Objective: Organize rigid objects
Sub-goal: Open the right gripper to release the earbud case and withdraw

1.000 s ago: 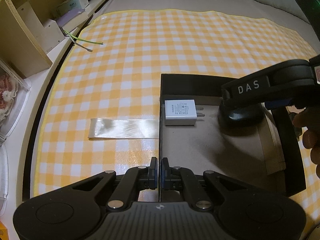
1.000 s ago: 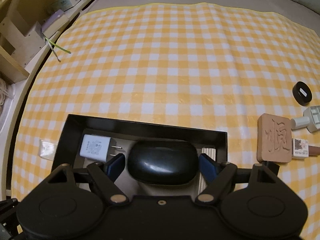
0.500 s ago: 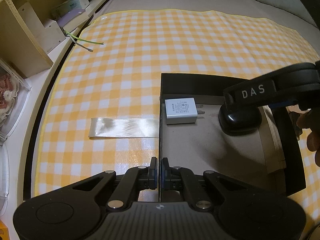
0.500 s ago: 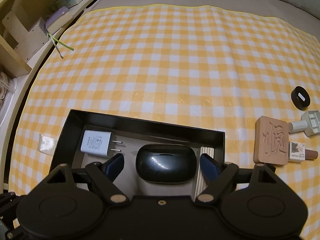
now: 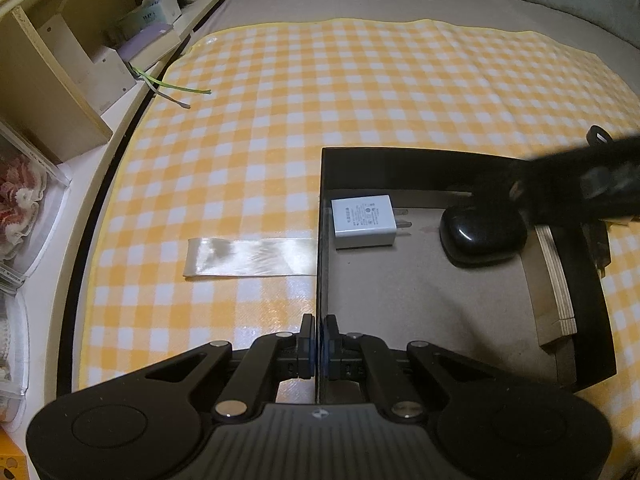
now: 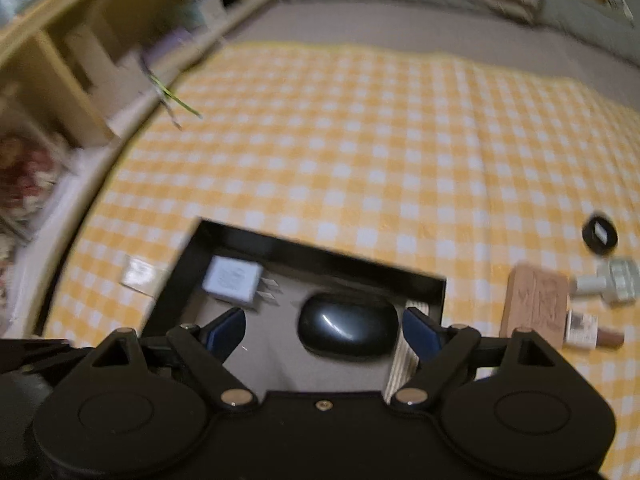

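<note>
One black case (image 6: 349,329) below open right claw (image 6: 324,330)

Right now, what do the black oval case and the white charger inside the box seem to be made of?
The black oval case looks like glossy hard plastic: a sharp white highlight sits on its smooth rounded top. The white charger looks like matte or satin plastic, with flat faces, printed grey text and two metal-looking prongs. Both rest on the box floor, which looks like dull brown cardboard or fibreboard; I cannot be sure which.
</note>
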{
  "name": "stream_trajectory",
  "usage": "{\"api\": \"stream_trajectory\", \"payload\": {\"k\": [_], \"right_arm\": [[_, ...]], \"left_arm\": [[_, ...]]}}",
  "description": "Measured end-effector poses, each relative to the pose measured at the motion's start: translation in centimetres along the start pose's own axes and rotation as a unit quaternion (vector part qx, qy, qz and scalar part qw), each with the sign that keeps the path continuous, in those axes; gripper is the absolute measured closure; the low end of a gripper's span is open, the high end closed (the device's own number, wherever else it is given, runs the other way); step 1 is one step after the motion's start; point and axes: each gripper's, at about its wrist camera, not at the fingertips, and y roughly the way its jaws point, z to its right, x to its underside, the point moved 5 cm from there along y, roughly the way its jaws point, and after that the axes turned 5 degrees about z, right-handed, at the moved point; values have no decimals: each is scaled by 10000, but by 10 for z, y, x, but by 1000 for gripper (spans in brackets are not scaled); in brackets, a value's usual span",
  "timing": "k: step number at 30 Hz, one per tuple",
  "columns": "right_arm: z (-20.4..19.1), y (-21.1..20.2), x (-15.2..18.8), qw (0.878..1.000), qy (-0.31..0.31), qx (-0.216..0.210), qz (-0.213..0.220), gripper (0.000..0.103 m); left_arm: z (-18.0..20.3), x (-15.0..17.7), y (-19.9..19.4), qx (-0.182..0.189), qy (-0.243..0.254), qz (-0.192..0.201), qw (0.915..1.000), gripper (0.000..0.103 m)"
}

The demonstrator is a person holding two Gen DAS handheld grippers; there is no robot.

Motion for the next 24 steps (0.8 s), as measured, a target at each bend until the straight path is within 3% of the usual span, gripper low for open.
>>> {"api": "stream_trajectory", "payload": {"k": [7, 14, 19, 24], "right_arm": [[11, -57, -16, 9925, -330, -272, 1144, 12], [51, -91, -24, 9823, -359, -88, 1839, 2], [84, -99, -22, 9761, -348, 375, 2110, 0], [122, -95, -13, 9737, -380, 792, 2103, 0]], "left_arm": [[2, 4, -5, -83, 116, 2, 9999, 98], [3, 5, -8, -109, 143, 11, 9998, 98], [2, 5, -10, -77, 110, 0, 9999, 99], [-2, 6, -14, 2, 66, 20, 10000, 98]]}}
